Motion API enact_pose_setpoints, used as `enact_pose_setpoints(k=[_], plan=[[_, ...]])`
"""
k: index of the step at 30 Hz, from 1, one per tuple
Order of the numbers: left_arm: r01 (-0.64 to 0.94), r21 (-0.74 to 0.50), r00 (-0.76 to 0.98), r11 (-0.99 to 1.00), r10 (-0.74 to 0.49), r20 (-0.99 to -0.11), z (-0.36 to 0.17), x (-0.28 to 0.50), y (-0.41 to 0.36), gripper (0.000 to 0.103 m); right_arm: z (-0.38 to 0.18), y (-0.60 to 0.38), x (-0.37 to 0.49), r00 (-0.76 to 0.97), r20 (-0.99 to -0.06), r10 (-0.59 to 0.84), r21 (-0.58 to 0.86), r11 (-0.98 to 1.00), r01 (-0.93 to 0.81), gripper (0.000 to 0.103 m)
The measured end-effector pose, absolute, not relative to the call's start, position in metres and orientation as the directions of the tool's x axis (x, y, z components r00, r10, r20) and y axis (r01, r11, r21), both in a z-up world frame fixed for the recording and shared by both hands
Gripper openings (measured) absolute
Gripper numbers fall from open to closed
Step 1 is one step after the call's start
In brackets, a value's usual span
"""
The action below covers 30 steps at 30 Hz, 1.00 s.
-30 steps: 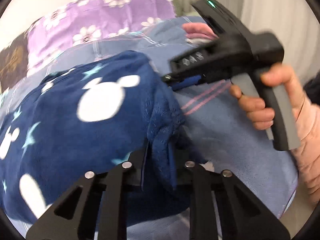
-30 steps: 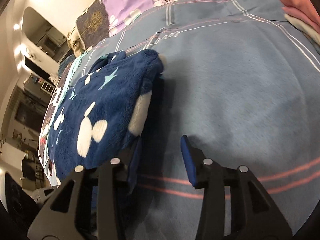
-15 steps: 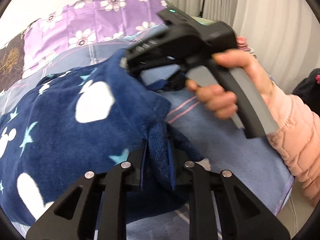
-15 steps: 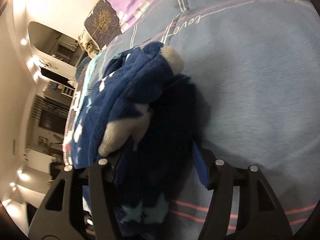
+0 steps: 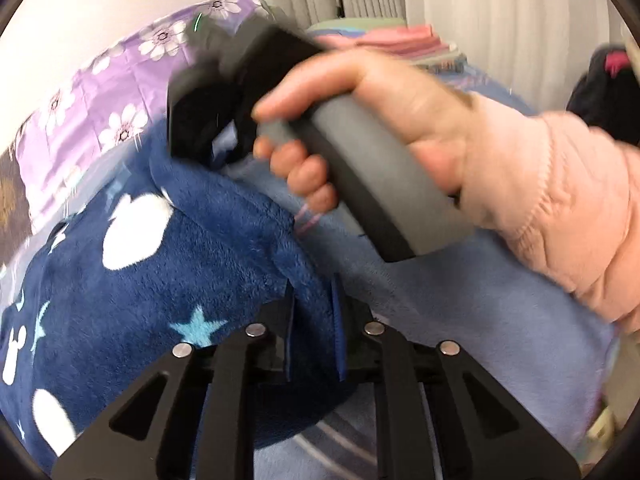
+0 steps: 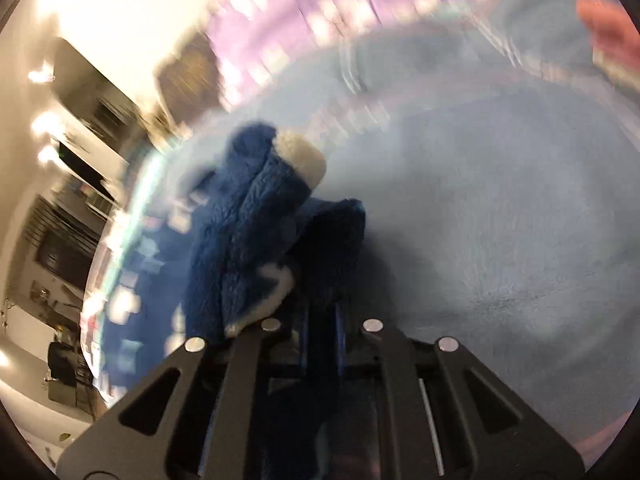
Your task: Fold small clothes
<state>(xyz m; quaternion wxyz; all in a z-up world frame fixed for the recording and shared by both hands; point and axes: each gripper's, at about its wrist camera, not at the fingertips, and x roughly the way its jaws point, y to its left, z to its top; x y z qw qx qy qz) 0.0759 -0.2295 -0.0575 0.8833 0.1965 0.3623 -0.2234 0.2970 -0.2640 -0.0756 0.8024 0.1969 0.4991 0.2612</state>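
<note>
A navy fleece garment (image 5: 152,288) with white mouse heads and light blue stars lies on the blue blanket (image 5: 460,320). My left gripper (image 5: 314,320) is shut on its near right edge. In the left wrist view my right gripper (image 5: 200,128), held by a hand in a pink sleeve, sits over the garment's far right corner, blurred. In the right wrist view my right gripper (image 6: 320,332) is shut on a bunched fold of the garment (image 6: 256,216), lifted off the blanket (image 6: 500,220).
A purple flowered cover (image 5: 120,92) lies at the bed's far end. Folded pink clothes (image 5: 400,40) sit at the back by the curtains. A dark item (image 5: 608,88) is at the right. The room beyond the bed's left edge (image 6: 60,240) is blurred.
My right gripper moved onto the garment's far corner, closed on it and lifted it. The right wrist view is now motion-blurred. My left gripper kept its hold.
</note>
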Motion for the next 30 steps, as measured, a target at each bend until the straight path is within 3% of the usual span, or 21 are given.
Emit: enact_pose_setpoints(k=[2,5,7,8,9,11,13,14,15,17,20,21,23,24,25,27,29,30], plan=[[0.539,0.161,0.630,0.827,-0.269,-0.728,-0.057,0.075,-0.229,0.016,-0.075,-0.278,0.294,0.384,-0.649,0.657,0.643,0.743,-0.185,0.016],[0.542,0.129,0.620,0.830,-0.292,-0.728,-0.058,0.076,-0.225,0.020,-0.053,-0.296,0.287,0.479,-0.656,0.583,0.591,0.792,-0.154,0.039],[0.543,0.130,0.621,0.830,-0.292,-0.727,-0.057,0.073,-0.228,0.022,-0.035,-0.308,0.280,0.516,-0.611,0.600,0.613,0.771,-0.170,0.040],[0.544,0.130,0.621,0.829,-0.293,-0.727,-0.057,0.073,-0.230,0.022,-0.030,-0.311,0.279,0.508,-0.588,0.630,0.642,0.745,-0.180,0.046],[0.545,0.129,0.621,0.829,-0.295,-0.726,-0.057,0.074,-0.229,0.024,-0.026,-0.312,0.277,0.492,-0.567,0.660,0.671,0.717,-0.188,0.059],[0.545,0.121,0.618,0.830,-0.300,-0.727,-0.057,0.074,-0.231,0.027,-0.028,-0.296,0.281,0.442,-0.607,0.660,0.650,0.733,-0.203,0.072],[0.548,0.115,0.615,0.829,-0.306,-0.727,-0.058,0.074,-0.232,0.030,-0.035,-0.278,0.291,0.391,-0.686,0.613,0.581,0.786,-0.212,0.070],[0.548,0.111,0.614,0.829,-0.308,-0.726,-0.058,0.073,-0.232,0.030,-0.038,-0.273,0.293,0.394,-0.714,0.578,0.546,0.813,-0.203,0.048],[0.548,0.106,0.613,0.829,-0.313,-0.726,-0.057,0.073,-0.232,0.030,-0.037,-0.264,0.296,0.422,-0.719,0.553,0.526,0.829,-0.190,0.016],[0.545,0.084,0.611,0.834,-0.327,-0.721,-0.057,0.073,-0.230,0.030,-0.015,-0.256,0.289,0.525,-0.637,0.565,0.534,0.814,-0.228,0.013],[0.543,0.031,0.597,0.839,-0.359,-0.718,-0.057,0.083,-0.214,0.031,0.006,-0.245,0.273,0.579,-0.540,0.611,0.504,0.785,-0.359,0.012],[0.545,0.017,0.590,0.838,-0.369,-0.719,-0.058,0.085,-0.214,0.033,0.006,-0.241,0.273,0.604,-0.540,0.586,0.459,0.806,-0.372,0.013],[0.551,0.003,0.580,0.834,-0.381,-0.720,-0.060,0.087,-0.210,0.039,-0.017,-0.238,0.292,0.618,-0.635,0.464,0.359,0.885,-0.295,0.016],[0.561,-0.004,0.573,0.828,-0.392,-0.720,-0.061,0.087,-0.211,0.049,-0.044,-0.240,0.307,0.589,-0.724,0.359,0.288,0.933,-0.216,0.024],[0.586,-0.013,0.557,0.810,-0.414,-0.720,-0.062,0.086,-0.213,0.060,-0.069,-0.246,0.318,0.536,-0.769,0.347,0.302,0.938,-0.172,0.036],[0.602,0.001,0.556,0.798,-0.419,-0.718,-0.063,0.082,-0.215,0.064,-0.072,-0.262,0.313,0.563,-0.709,0.425,0.415,0.897,-0.155,0.041],[0.604,-0.001,0.560,0.797,-0.426,-0.710,-0.062,0.080,-0.213,0.064,-0.060,-0.265,0.307,0.567,-0.720,0.399,0.404,0.906,-0.124,0.047],[0.603,-0.014,0.559,0.797,-0.435,-0.706,-0.061,0.081,-0.211,0.064,-0.051,-0.264,0.302,0.585,-0.725,0.364,0.366,0.923,-0.120,0.055]])
